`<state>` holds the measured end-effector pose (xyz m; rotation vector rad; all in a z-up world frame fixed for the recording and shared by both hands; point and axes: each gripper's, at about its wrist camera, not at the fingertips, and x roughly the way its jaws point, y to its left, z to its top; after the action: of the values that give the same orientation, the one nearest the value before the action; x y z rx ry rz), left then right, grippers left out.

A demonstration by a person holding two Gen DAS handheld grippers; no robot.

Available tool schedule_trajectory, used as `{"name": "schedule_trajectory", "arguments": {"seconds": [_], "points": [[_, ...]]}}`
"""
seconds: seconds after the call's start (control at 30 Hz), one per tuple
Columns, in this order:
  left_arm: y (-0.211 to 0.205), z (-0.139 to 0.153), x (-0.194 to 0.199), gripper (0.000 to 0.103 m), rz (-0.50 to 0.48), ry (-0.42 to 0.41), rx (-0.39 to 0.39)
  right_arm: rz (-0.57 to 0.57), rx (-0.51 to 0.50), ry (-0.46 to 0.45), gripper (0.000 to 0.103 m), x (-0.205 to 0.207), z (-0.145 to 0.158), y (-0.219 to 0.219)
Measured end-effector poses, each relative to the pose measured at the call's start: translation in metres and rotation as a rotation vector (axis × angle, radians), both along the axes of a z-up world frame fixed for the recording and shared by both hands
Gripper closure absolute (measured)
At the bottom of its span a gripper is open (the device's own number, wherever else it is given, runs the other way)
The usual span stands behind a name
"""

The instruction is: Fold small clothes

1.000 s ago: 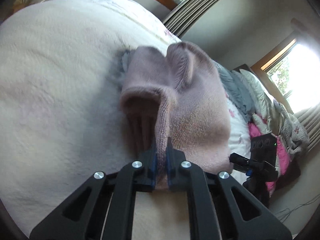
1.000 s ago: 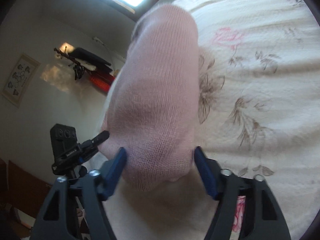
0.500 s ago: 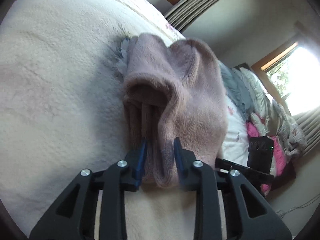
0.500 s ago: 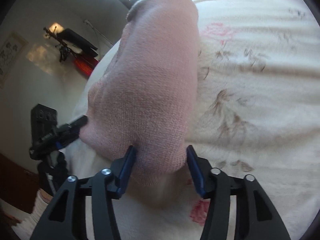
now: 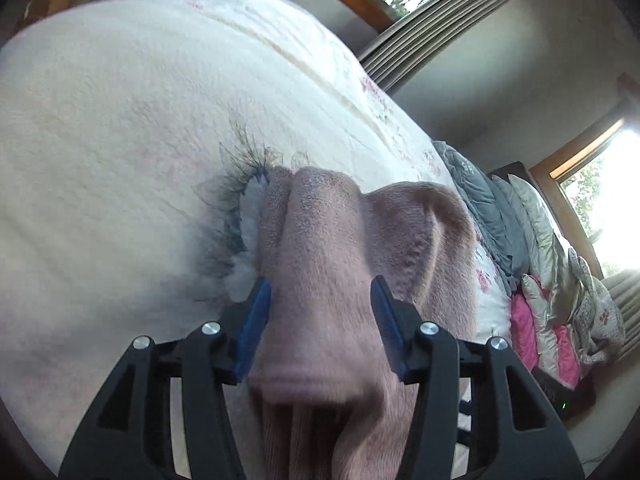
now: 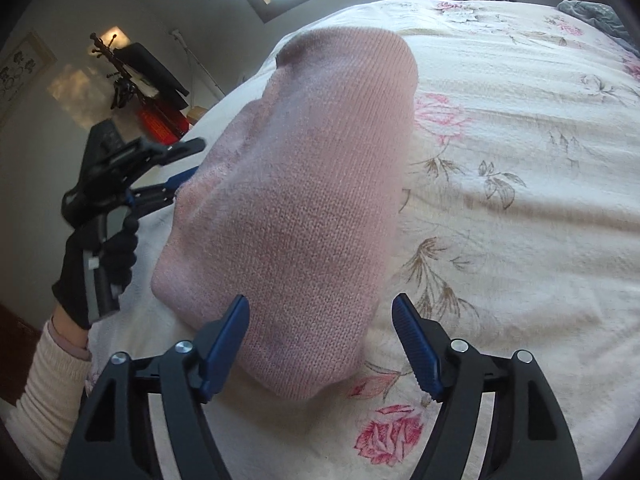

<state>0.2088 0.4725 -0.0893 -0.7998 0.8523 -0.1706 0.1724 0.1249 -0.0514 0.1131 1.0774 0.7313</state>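
**Both grippers open around the pink sock**

Left wrist view: your left gripper [image 5: 320, 312] is sitting with its jaws spread wide, and the 2 blue pads [image 5: 252, 328] are flanking a raised fold of the pink sock [image 5: 340, 272] without pinching it. The knit is bulging up between the fingers and running back under the camera, where ribbing is showing at the bottom edge. The sock is lying on the bedspread [image 5: 120, 128], a cream quilt with a faint floral print, and a dark feathery motif is peeking out just left of the sock. Beyond the sock, along the right side, a heap of clothes [image 5: 536, 264] in grey, pale and bright pink is lying on the bed. Blinds [image 5: 420, 48] are hanging at the window behind the bed.

Right wrist view: your right gripper [image 6: 320, 340] is also standing wide open, holding nothing. The rounded near end of the sock [image 6: 312, 208] is lying between the 2 pads, closer to the left pad [image 6: 224, 344] and clear of the right one. The sock is stretching away up the frame, flat on the bedspread [image 6: 520, 200], whose pink roses and brown leaves are showing plainly here. At the left, your gloved left hand [image 6: 100, 264] is gripping the handle of the left gripper [image 6: 182, 172], whose fingers are reaching the sock's far side. A coat stand [image 6: 132, 68] is standing against the wall behind.
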Motion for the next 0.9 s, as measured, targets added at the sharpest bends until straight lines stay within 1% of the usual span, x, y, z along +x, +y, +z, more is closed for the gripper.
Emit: {"name": "schedule_trajectory", "arguments": {"seconds": [0.03, 0.07, 0.1, 0.13, 0.17, 0.2, 0.27, 0.3, 0.33, 0.4, 0.43, 0.5, 0.53, 0.6, 0.63, 0.67, 0.7, 0.77, 0.8, 0.9], "points": [[-0.001, 0.0, 0.002, 0.071, -0.003, 0.001, -0.002, 0.005, -0.002, 0.0, 0.028, 0.0, -0.002, 0.002], [-0.002, 0.0, 0.003, 0.094, -0.008, -0.008, -0.013, 0.01, -0.003, 0.0, 0.028, 0.0, -0.004, 0.004], [-0.002, 0.001, 0.0, 0.094, -0.003, -0.03, -0.029, 0.014, -0.004, 0.002, 0.028, -0.002, -0.005, 0.006], [-0.001, 0.004, -0.005, 0.094, 0.014, -0.058, -0.026, 0.015, -0.007, 0.001, 0.028, -0.002, -0.005, 0.007], [-0.001, 0.009, -0.013, 0.095, 0.034, -0.087, -0.001, 0.015, -0.006, 0.001, 0.028, -0.003, -0.005, 0.007], [0.0, 0.017, -0.024, 0.095, 0.068, -0.126, 0.047, 0.017, -0.002, 0.001, 0.028, -0.005, -0.005, 0.005], [0.004, 0.02, -0.039, 0.095, 0.094, -0.156, 0.07, 0.019, 0.002, -0.004, 0.028, -0.008, -0.004, 0.009], [0.006, 0.016, -0.039, 0.095, 0.093, -0.138, 0.074, 0.021, 0.001, -0.009, 0.028, -0.009, -0.004, 0.011], [0.006, 0.008, -0.035, 0.095, 0.076, -0.098, 0.083, 0.023, -0.002, -0.012, 0.028, -0.01, -0.004, 0.011], [0.003, -0.012, -0.025, 0.094, 0.021, -0.026, 0.053, 0.022, -0.007, -0.008, 0.028, -0.011, -0.004, 0.014], [0.004, -0.016, -0.022, 0.094, 0.02, -0.018, 0.037, 0.021, -0.006, -0.004, 0.028, -0.011, -0.005, 0.015], [0.008, -0.018, -0.023, 0.091, 0.031, -0.037, -0.007, 0.019, 0.0, 0.005, 0.028, -0.01, -0.006, 0.017], [0.011, -0.017, -0.027, 0.09, 0.034, -0.054, -0.042, 0.017, 0.002, 0.01, 0.028, -0.009, -0.007, 0.015], [0.016, -0.017, -0.036, 0.077, 0.041, -0.036, -0.068, 0.014, 0.004, 0.013, 0.028, -0.009, -0.005, 0.012], [0.018, -0.016, -0.043, 0.074, 0.039, -0.04, -0.079, 0.015, 0.003, 0.004, 0.028, -0.01, -0.003, 0.01], [0.019, -0.013, -0.05, 0.069, 0.031, -0.051, -0.09, 0.016, 0.006, -0.005, 0.028, -0.009, 0.0, 0.007], [0.02, -0.009, -0.059, 0.059, 0.026, -0.057, -0.091, 0.015, 0.012, -0.015, 0.028, -0.008, 0.004, 0.003], [0.018, -0.003, -0.07, 0.046, 0.013, -0.067, -0.083, 0.007, 0.045, -0.021, 0.028, -0.007, 0.012, -0.004], [0.016, -0.002, -0.072, 0.043, 0.001, -0.069, -0.081, 0.003, 0.063, -0.016, 0.028, -0.005, 0.015, -0.007], [0.021, -0.007, -0.07, 0.039, -0.021, -0.041, -0.096, -0.017, 0.091, -0.002, 0.028, 0.005, 0.019, -0.013]]}}
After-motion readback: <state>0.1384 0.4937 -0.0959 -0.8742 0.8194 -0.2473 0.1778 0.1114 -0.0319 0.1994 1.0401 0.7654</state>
